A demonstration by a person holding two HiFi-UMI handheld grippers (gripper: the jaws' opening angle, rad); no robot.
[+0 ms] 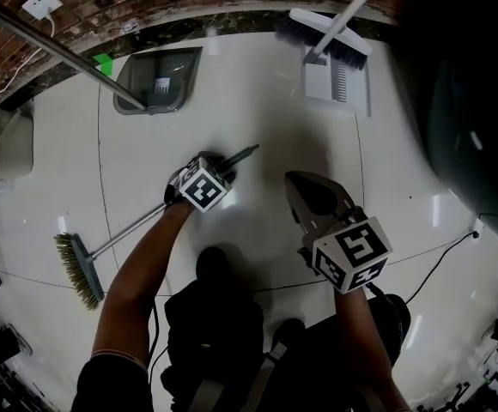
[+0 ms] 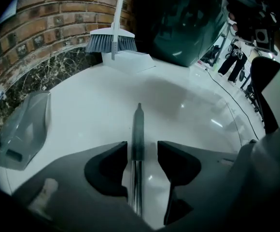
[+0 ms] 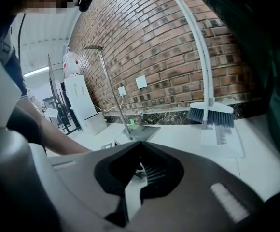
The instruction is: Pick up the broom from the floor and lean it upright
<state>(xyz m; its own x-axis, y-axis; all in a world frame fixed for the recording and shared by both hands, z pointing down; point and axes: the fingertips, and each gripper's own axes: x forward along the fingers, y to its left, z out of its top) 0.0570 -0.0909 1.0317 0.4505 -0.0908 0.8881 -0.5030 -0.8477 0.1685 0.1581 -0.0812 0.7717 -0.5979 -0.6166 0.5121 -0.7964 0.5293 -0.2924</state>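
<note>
The broom lies flat on the pale floor, its straw-coloured bristle head [image 1: 79,270] at the lower left. Its thin metal handle [image 1: 129,230] runs up and right to a dark grip end [image 1: 245,154]. My left gripper [image 1: 217,168] is down over that grip end. In the left gripper view it [image 2: 142,146] stands open with the handle [image 2: 138,129] between the dark pads [image 2: 108,166], closer to the left one, and neither pad presses on it. My right gripper [image 1: 294,183] hangs to the right of the handle, shut and empty, its tips meeting [image 3: 140,146].
A white broom [image 1: 335,33] and its white dustpan [image 1: 339,84] stand against the brick wall. A grey long-handled dustpan [image 1: 157,80] sits at the back left. A white appliance [image 1: 0,144] stands far left, and a black cable [image 1: 442,256] crosses the floor at right.
</note>
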